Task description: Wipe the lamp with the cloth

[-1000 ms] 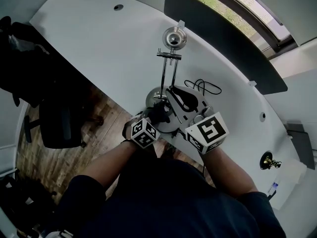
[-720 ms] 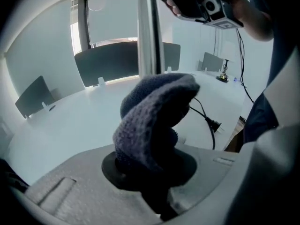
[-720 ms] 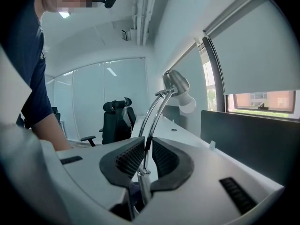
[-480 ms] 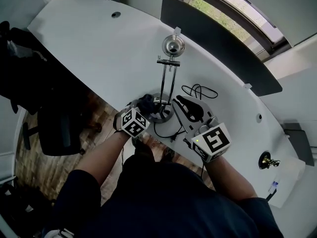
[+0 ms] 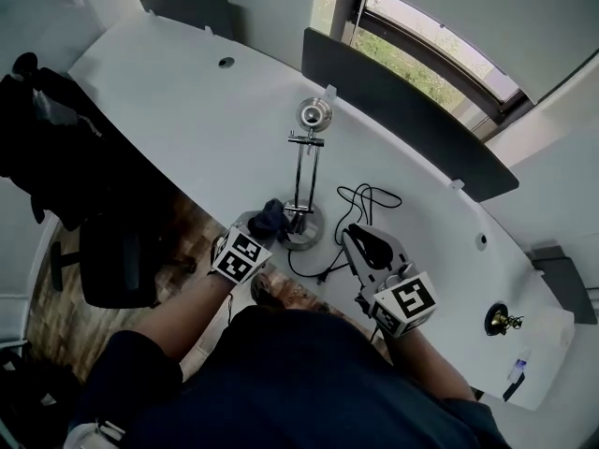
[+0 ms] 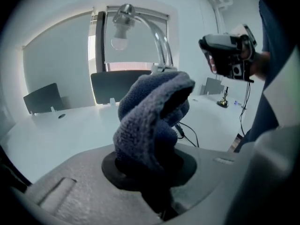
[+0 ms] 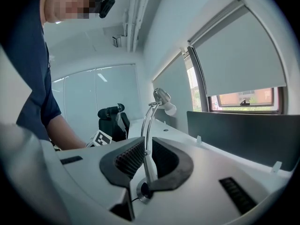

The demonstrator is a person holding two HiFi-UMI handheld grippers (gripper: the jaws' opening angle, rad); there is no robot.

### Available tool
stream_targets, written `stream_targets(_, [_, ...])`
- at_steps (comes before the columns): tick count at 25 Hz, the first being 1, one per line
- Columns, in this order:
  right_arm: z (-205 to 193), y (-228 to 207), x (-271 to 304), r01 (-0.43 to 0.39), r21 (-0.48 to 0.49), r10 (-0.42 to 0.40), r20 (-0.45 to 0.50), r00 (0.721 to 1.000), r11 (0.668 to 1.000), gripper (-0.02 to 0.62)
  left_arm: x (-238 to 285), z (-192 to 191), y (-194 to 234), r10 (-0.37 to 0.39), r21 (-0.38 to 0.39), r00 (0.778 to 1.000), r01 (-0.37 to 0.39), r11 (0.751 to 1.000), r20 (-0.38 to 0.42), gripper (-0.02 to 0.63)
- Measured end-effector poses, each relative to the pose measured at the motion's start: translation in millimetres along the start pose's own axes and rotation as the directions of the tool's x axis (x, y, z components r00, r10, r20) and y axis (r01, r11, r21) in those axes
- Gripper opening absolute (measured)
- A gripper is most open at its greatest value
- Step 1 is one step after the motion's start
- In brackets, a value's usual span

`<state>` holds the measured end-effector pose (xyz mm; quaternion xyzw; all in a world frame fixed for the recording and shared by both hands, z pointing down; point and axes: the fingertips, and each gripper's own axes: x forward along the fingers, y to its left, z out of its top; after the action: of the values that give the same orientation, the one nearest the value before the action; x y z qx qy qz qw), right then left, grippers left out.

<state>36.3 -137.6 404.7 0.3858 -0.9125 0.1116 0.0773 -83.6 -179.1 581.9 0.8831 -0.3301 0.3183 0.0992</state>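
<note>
A chrome desk lamp [image 5: 302, 171] stands on the white desk [image 5: 187, 110], with a round base [image 5: 304, 235] and its head [image 5: 314, 115] at the top of a twin-rod stem. My left gripper [image 5: 263, 226] is shut on a dark blue cloth [image 5: 271, 217], which is at the base's left edge. In the left gripper view the bunched cloth [image 6: 152, 118] hides the jaws, with the lamp head [image 6: 123, 22] above it. My right gripper [image 5: 367, 248] is open, a little to the right of the base. In the right gripper view the lamp [image 7: 149, 121] shows beyond the open gripper [image 7: 146, 147], apart from it.
A black cable [image 5: 367, 195] loops on the desk right of the lamp. A dark divider panel [image 5: 402, 96] runs along the far edge. An office chair [image 5: 112, 255] and dark bags [image 5: 42, 129] are at the left. A small brass object [image 5: 501, 321] is at the far right.
My left gripper has carried the cloth from over the lamp base to its left edge. My right gripper has drawn back to the right, away from the base.
</note>
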Motion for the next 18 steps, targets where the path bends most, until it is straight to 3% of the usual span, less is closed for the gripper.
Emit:
stream_targets(6, [2, 12, -20, -0.04, 0.03, 0.038, 0.05, 0.998, 0.999, 0.043, -59, 45, -37, -0.021, -0.126, 0.985, 0.043, 0.991, 0.169, 0.069])
stream_targets(11, [5, 30, -27, -0.106, 0.013, 0.105, 0.069, 0.992, 0.994, 0.041, -103, 97, -70, -0.017, -0.205, 0.943, 0.09, 0.975, 0.332, 0.069])
stream_targets(18, [8, 50, -47, -0.181, -0.034, 0.184, 0.088, 0.979, 0.983, 0.029, -140, 143, -115, -0.028, -0.217, 0.888, 0.142, 0.966, 0.458, 0.069])
